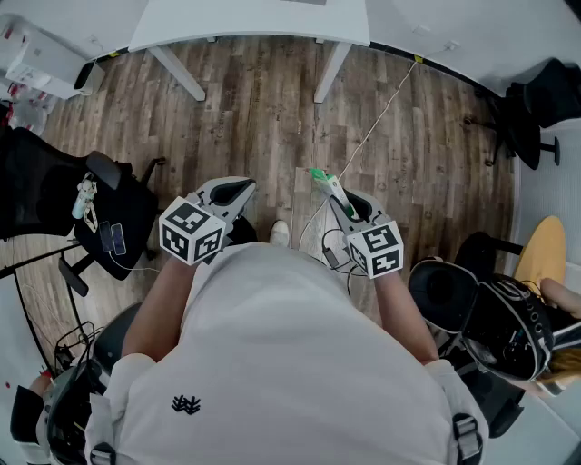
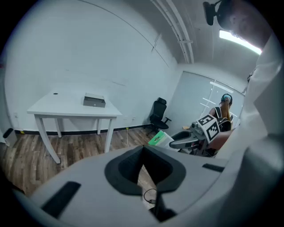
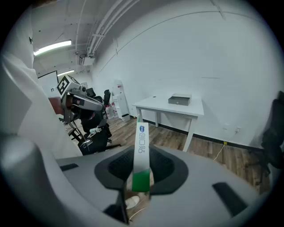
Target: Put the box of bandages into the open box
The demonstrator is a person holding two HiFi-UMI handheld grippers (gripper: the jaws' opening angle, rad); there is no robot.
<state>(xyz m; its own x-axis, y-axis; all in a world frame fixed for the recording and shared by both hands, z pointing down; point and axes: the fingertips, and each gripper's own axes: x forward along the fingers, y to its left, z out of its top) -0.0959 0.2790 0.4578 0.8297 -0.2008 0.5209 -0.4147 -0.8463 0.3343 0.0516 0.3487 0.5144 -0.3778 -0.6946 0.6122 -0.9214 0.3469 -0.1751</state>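
Observation:
The box of bandages [image 1: 329, 188], a thin white and green carton, sticks forward out of my right gripper [image 1: 349, 211], which is shut on its green end. In the right gripper view I see the carton [image 3: 141, 148] edge-on and upright between the pads. My left gripper [image 1: 232, 194] is level with it at waist height, jaws together and holding nothing. Both grippers are over the wood floor, well short of the white table [image 1: 250, 23]. The open grey box [image 3: 179, 99] lies on that table [image 3: 195, 111]. It also shows as a low grey box [image 2: 94, 101] in the left gripper view.
A black office chair [image 1: 109, 218] stands at my left. Black bags and gear [image 1: 508, 322] are at my right, with another dark chair [image 1: 531, 109] at the far right. A white cable [image 1: 363, 145] runs across the floor towards the table. The table legs [image 1: 177, 73] splay outward.

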